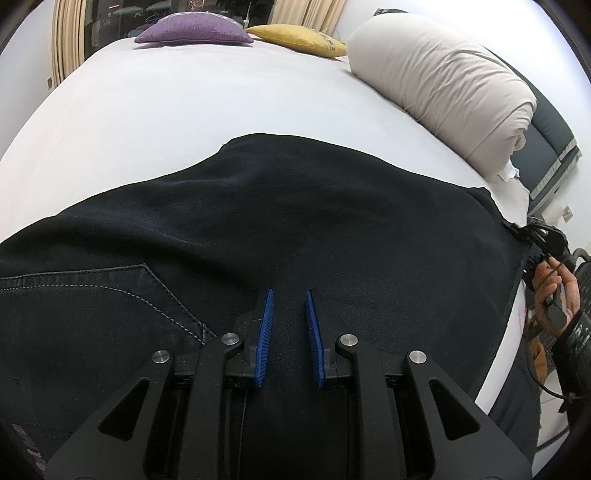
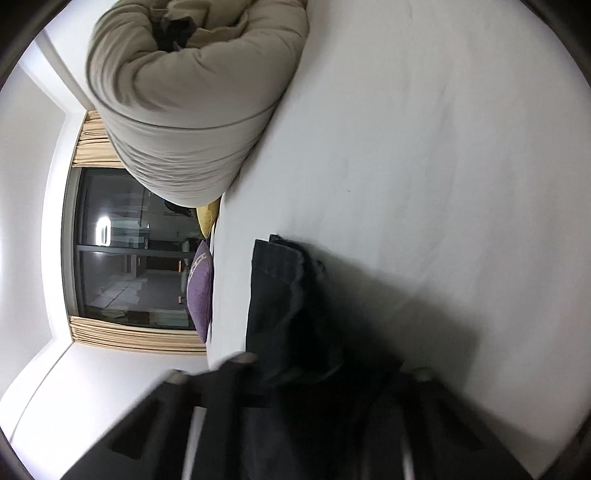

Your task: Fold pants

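The pants (image 1: 295,229) lie spread on the bed (image 1: 184,103), seemingly halved lengthwise; the crosswise folds look undone. The left gripper (image 1: 289,332) hovers over the seat, jaws apart, empty. The right gripper (image 2: 295,373) appears clamped on the hem end, though blur hides its jaws.

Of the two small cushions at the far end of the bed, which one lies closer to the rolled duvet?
The yellow cushion: it lies right by the rolled duvet, while the purple cushion lies beyond it.
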`<state>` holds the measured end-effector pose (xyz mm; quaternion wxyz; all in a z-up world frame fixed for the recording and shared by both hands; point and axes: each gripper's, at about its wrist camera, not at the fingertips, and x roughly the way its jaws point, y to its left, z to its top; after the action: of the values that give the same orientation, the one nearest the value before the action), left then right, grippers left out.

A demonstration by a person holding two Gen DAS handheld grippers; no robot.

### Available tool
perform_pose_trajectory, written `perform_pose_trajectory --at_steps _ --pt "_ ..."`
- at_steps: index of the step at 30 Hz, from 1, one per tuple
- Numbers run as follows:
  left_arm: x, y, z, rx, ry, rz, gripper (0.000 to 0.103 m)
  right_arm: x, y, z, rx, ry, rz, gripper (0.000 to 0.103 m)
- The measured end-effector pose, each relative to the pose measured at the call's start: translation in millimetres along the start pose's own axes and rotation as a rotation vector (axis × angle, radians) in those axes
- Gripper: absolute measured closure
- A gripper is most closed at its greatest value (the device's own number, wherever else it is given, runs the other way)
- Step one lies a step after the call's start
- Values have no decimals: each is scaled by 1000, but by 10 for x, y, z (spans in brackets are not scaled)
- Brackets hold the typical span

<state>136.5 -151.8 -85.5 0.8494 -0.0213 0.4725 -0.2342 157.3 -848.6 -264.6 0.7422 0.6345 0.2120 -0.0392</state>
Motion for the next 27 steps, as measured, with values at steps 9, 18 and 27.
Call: perform_pose_trajectory --at_steps 9,18,27 --pt "2 -7 -2 -8 -1 -4 85 -35 833 -439 -297 -43 -120 98" --pt "-162 73 -13 -122 21 -39 77 460 1925 -2590 -1119 149 -266 98" --pt "-296 -17 5 -273 30 -222 18 876 1610 -3571 -1396 195 -456 97"
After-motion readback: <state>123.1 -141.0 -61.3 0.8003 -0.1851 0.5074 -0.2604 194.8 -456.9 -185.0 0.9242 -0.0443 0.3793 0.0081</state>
